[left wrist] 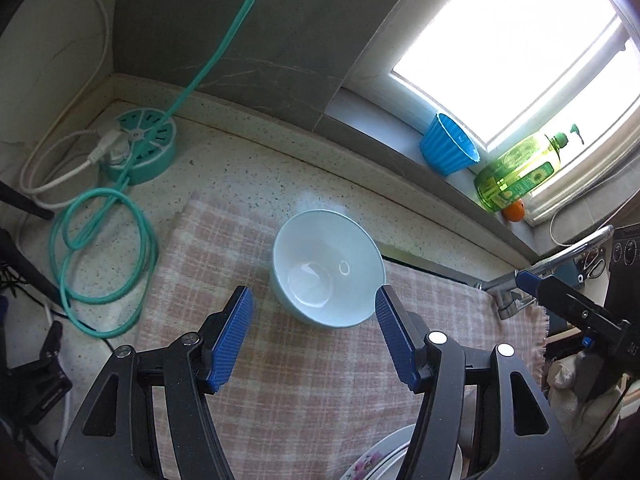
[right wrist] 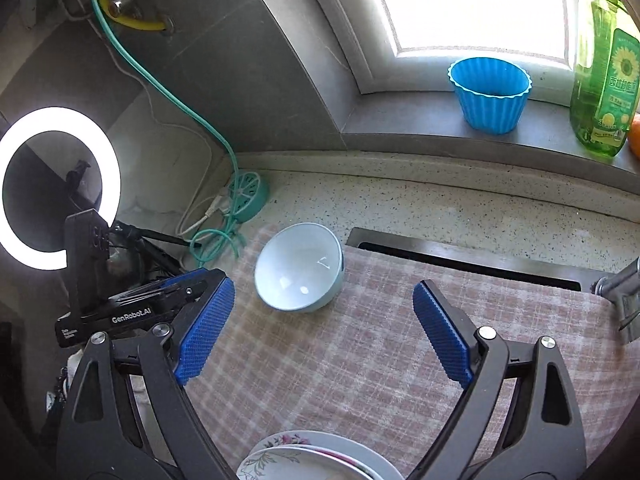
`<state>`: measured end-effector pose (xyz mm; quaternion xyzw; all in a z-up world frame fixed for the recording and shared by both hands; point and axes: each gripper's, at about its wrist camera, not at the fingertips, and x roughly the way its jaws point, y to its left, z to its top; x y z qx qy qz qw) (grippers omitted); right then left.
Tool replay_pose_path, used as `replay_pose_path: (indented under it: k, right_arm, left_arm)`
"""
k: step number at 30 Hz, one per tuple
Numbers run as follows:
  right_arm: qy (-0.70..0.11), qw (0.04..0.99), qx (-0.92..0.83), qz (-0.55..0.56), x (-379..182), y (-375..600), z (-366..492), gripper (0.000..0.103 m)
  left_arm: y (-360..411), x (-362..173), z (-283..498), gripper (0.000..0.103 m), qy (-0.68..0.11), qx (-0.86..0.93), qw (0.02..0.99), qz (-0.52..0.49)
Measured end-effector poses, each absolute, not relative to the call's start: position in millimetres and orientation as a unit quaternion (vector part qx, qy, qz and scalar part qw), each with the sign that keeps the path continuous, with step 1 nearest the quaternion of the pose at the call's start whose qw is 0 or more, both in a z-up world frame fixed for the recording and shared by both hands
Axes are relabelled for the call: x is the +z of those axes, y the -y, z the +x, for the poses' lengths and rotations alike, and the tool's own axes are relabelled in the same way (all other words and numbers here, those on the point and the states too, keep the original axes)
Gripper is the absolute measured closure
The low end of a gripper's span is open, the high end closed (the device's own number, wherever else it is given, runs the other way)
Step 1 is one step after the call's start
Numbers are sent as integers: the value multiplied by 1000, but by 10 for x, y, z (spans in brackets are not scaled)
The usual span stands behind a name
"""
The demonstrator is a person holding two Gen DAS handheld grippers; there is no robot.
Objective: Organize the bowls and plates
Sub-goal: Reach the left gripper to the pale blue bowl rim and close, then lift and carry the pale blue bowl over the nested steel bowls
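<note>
**Q:** What did the two wrist views show, and how did you judge the step should be done?

**A:** The pale blue bowl (left wrist: 328, 268) stood upright on the pink checked cloth (left wrist: 304, 380), which lay over the speckled counter (left wrist: 248, 168). Floral plates (right wrist: 316, 460) sat stacked at the near edge of the cloth, well apart from the bowl. I took the step to be picking up the bowl so that it could be set with the other dishes. I judged a rim grip best: one finger inside the wall and one outside, the jaws closed gently, since glazed ware looked likely to slip and the loose cloth might drag.

**Q:** And the left gripper?

**A:** The left gripper (left wrist: 314, 300) was spread fairly wide and carried nothing. Its right pad (left wrist: 394, 336) appeared at the bowl's near rim; I could not tell whether it touched. Its left pad (left wrist: 232, 340) stood clear over the cloth.

**Q:** The right one?

**A:** The right gripper (right wrist: 324, 316) was also wide and empty, with the bowl just beyond its fingertips and nearer its left finger. I judged the teal cable (left wrist: 104, 256) and round power strip (left wrist: 146, 148), which lay to the left, clear of the approach.
</note>
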<state>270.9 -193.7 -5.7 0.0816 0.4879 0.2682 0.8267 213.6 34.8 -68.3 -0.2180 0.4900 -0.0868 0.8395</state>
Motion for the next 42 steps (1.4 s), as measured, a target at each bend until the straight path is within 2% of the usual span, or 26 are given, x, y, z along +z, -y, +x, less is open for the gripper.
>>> replay_pose_path:
  k: [5, 7, 12, 17, 19, 23, 25, 27, 34, 42]
  right_arm:
    - [-531, 806, 249, 80, -386, 1801, 2981, 18]
    - [-545, 796, 248, 87, -516, 1763, 3077, 27]
    - [-575, 773, 244, 108, -797, 1682, 3240, 47]
    - [-593, 760, 241, 113, -1012, 1594, 3309, 52]
    - [-597, 757, 239, 113, -1077, 1569, 3340, 62]
    - [-605, 748, 244, 122, -1172, 1529, 3375, 68]
    - [-607, 745, 250, 119, -1201, 1483, 3380, 84]
    - [-610, 742, 255, 114, -1226, 1437, 3376, 91]
    - [-609, 743, 253, 115, -1218, 1435, 3355, 93]
    - [-593, 753, 263, 114, -943, 1522, 3176, 93]
  left_arm:
    - [-433, -855, 2354, 42, -504, -80, 827, -235]
    - [-437, -922, 2413, 44, -510, -81, 823, -236]
    - [-451, -1095, 2523, 61, -523, -73, 813, -244]
    - [-462, -1202, 2556, 74, -530, -74, 807, -250]
    - [-458, -1221, 2565, 76, -531, -75, 807, -248]
    - [-449, -1240, 2593, 84, -531, -74, 808, -245]
    - [-432, -1256, 2605, 87, -532, -74, 808, -242]
    - [-408, -1269, 2614, 90, -533, -76, 808, -238]
    - [-381, -1227, 2595, 91, -529, -77, 814, -228]
    - [-349, -1010, 2412, 91, -510, -84, 826, -224]
